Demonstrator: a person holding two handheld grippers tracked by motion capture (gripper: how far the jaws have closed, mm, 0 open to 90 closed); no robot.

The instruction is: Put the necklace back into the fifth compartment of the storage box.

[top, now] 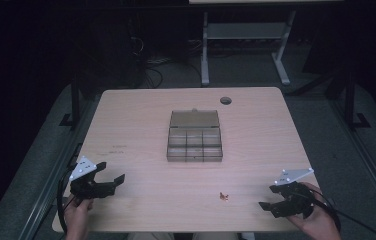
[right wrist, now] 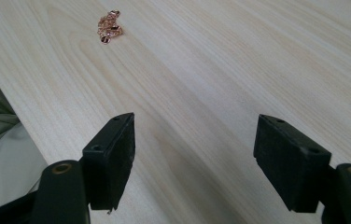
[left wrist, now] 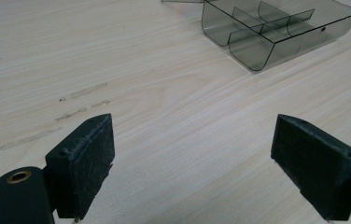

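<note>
Both claws apart, empty: left claw (top: pixel 110 182) lower left, right claw (top: pixel 268 205) lower right. Chain (top: pixel 223 196) lies low centre on desk (top: pixel 126 125), well apart from open box (top: pixel 195 136). Risk: thin chain slips from the pads or snags.

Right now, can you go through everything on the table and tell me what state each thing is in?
Compartment box: lid open and laid back, compartments look empty.
Small copper-coloured chain: bunched in a little heap on the table, nothing touching it.
Left tool: open, nothing between its jaws, at the table's near left corner.
Right tool: open, nothing between its jaws, at the near right corner.
Table: bare light wood with a few faint marks.
</note>
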